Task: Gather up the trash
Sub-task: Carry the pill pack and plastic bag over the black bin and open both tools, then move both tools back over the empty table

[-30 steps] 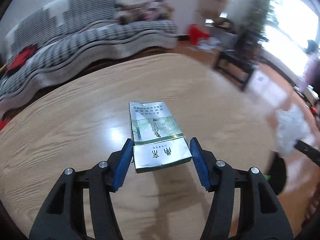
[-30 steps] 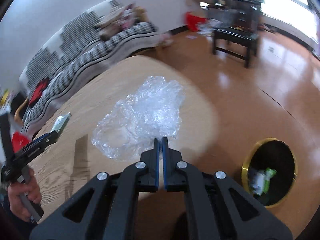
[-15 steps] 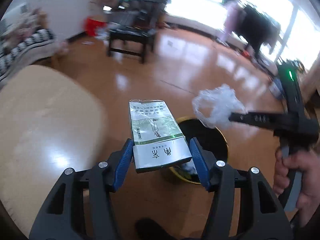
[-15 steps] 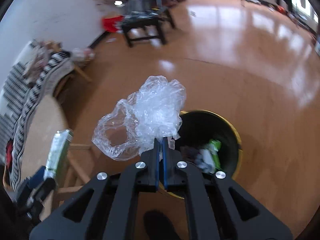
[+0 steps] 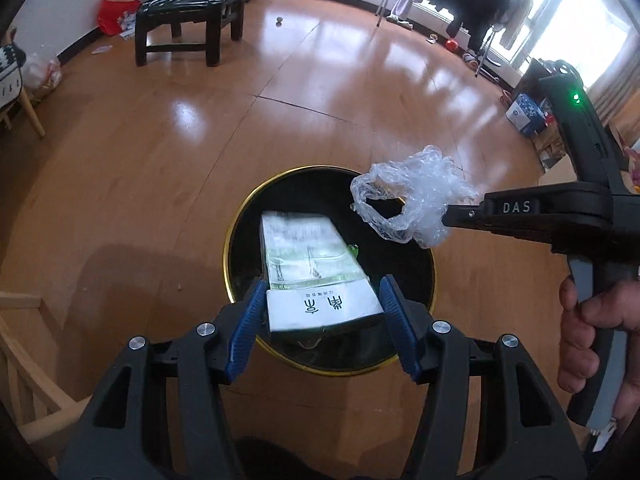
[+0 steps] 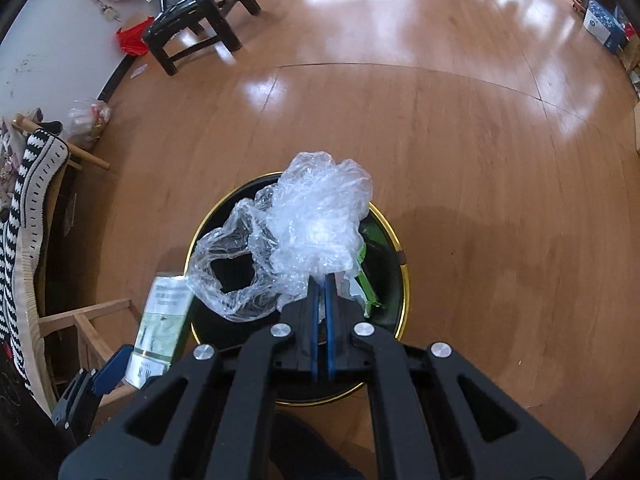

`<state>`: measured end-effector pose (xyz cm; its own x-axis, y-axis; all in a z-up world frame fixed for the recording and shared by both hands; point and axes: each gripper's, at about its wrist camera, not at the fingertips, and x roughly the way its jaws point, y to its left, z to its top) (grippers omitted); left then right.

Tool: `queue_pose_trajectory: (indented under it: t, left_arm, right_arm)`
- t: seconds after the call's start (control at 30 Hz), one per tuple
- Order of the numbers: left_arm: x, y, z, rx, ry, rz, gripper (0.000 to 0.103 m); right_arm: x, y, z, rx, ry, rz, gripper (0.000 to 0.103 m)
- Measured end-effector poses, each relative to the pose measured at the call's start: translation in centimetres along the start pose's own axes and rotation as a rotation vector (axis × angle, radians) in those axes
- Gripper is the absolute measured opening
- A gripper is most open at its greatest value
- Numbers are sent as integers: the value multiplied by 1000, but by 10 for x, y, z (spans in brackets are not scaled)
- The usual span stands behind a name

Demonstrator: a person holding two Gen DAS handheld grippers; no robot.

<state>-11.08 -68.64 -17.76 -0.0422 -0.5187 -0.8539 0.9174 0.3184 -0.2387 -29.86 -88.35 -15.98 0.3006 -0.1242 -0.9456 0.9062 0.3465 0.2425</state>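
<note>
My left gripper (image 5: 322, 304) is shut on a white and green carton (image 5: 312, 272) and holds it over the black trash bin with a gold rim (image 5: 240, 220). My right gripper (image 6: 320, 292) is shut on a crumpled clear plastic wrap (image 6: 312, 224) and holds it over the same bin (image 6: 402, 276). In the left wrist view the wrap (image 5: 412, 208) hangs at the bin's right rim. The carton (image 6: 162, 328) shows at the bin's left edge in the right wrist view. Green and white trash (image 6: 366, 284) lies inside the bin.
A glossy wooden floor (image 5: 160, 128) surrounds the bin. A black chair (image 5: 188, 20) stands at the far left, with a red bag (image 5: 114, 14) beside it. A light wooden chair frame (image 6: 84, 328) and a striped sofa cover (image 6: 32, 208) lie to the left.
Both grippers swung from the table to above the bin with their loads. Over the last half second both came closer over the bin's opening.
</note>
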Motion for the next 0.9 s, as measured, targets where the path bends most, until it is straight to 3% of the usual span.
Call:
queue_pose_trajectory:
  t: [0.13, 0.2, 0.27, 0.3, 0.33, 0.63, 0.7, 0.77, 0.9]
  left_arm:
    - [13, 0, 1, 15, 11, 2, 58]
    - [14, -2, 1, 21, 18, 12, 69]
    - [13, -3, 1, 28, 12, 21, 80]
    - [12, -3, 2, 29, 8, 22, 82]
    - [12, -3, 3, 28, 7, 23, 82]
    - [-26, 8, 4, -14, -45, 38, 92]
    - [-44, 12, 3, -31, -54, 47, 94]
    - [-66, 15, 0, -48, -56, 69, 95]
    - [-135, 26, -9, -43, -138, 148, 96]
  right_arm:
    - [-1, 2, 1, -6, 7, 35, 4]
    - [1, 6, -1, -18, 26, 38, 6]
    - [2, 7, -2, -25, 38, 27, 29]
    - [1, 8, -3, -26, 29, 22, 66]
    - [-2, 9, -3, -29, 13, 20, 83]
    - [-30, 32, -1, -43, -55, 48, 83]
    - [-42, 43, -3, -53, -89, 40, 87]
    - [-62, 61, -4, -87, -148, 31, 92]
    - [-109, 110, -20, -198, -287, 38, 95]
